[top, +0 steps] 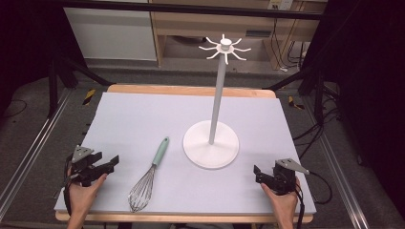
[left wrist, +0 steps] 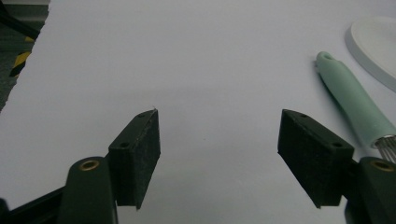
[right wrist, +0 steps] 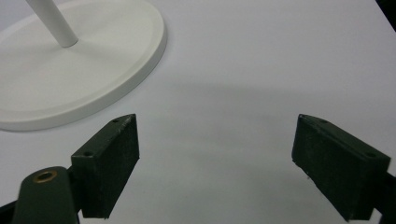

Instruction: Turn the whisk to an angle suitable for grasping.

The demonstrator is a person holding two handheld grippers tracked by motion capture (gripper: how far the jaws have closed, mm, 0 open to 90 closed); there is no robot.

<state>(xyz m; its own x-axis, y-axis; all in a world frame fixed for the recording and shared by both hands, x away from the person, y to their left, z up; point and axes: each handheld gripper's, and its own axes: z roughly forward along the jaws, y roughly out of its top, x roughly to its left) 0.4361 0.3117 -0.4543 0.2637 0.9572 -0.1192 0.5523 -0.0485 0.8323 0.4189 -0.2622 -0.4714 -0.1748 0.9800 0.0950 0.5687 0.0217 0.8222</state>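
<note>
both jaws spread wide, nothing between them. left gripper (top: 111,162) and right gripper (top: 258,173) rest at the near corners of the table (top: 133,114), well apart. stand (top: 211,143) sits centre-right, hooks up top, all bare. whisk (top: 148,177) lies flat between stand and left gripper, handle pointing away toward the stand base, wires toward the near edge. looks like step zero: nothing grasped yet. next move likely the left gripper to the whisk handle (left wrist: 355,100), which needs a clean pinch across it.
</note>
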